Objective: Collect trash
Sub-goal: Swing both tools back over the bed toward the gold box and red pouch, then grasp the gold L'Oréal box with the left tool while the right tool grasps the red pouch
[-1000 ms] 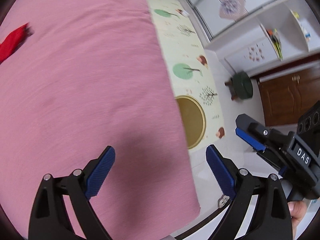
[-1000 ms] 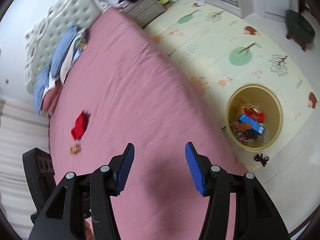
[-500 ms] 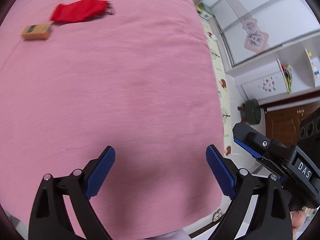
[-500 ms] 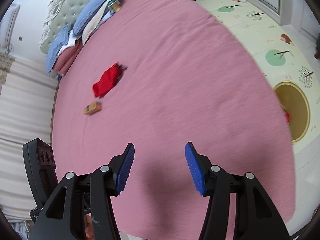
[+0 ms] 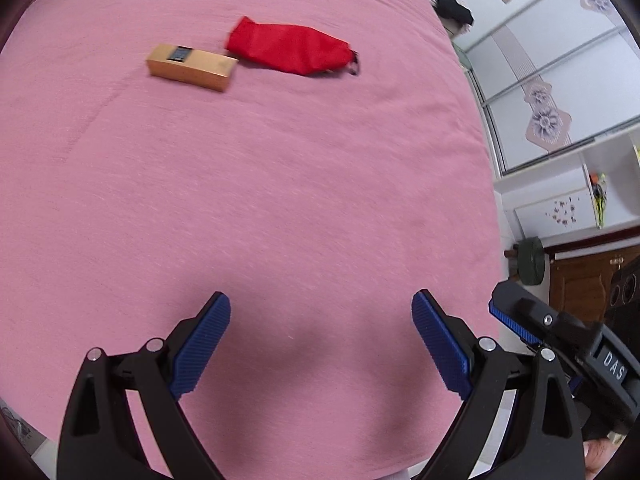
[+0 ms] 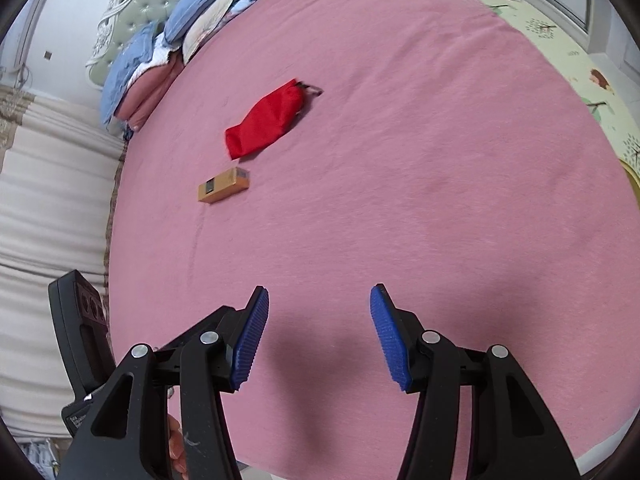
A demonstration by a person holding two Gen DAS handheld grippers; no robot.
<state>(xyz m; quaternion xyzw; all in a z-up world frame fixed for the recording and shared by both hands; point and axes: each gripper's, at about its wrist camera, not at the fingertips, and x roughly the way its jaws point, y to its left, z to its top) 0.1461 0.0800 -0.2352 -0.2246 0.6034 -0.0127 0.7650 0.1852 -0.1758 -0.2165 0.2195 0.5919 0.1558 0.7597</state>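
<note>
The left gripper [image 5: 320,340] hangs over the near part of the bed [image 5: 280,200], its jaws spread wide with only pink sheet between the blue pads [image 5: 200,348]; they hold and touch nothing. The right gripper [image 6: 318,336] is also over the sheet, jaws parted at a moderate gap and empty. In the left view the right gripper [image 5: 560,340] shows at the lower right edge, beside the left one.

The trash lies well ahead of both grippers on the sheet. A tan box [image 5: 191,66] lies flat, and a red pouch [image 5: 288,50] lies just beside it, one corner of the box touching or nearly touching the pouch's end. In the right view the box [image 6: 224,186] sits nearer than the pouch [image 6: 266,124], both left of centre.

Between the jaws and these two things the sheet is bare and smooth. The bed's right edge drops to a patterned floor mat [image 6: 580,52]; a cupboard [image 5: 560,128] stands beyond. At the far end pillows [image 6: 160,52] are stacked against the headboard [image 6: 132,12]. A pale curtain [image 6: 48,220] lines the bed's left side.
</note>
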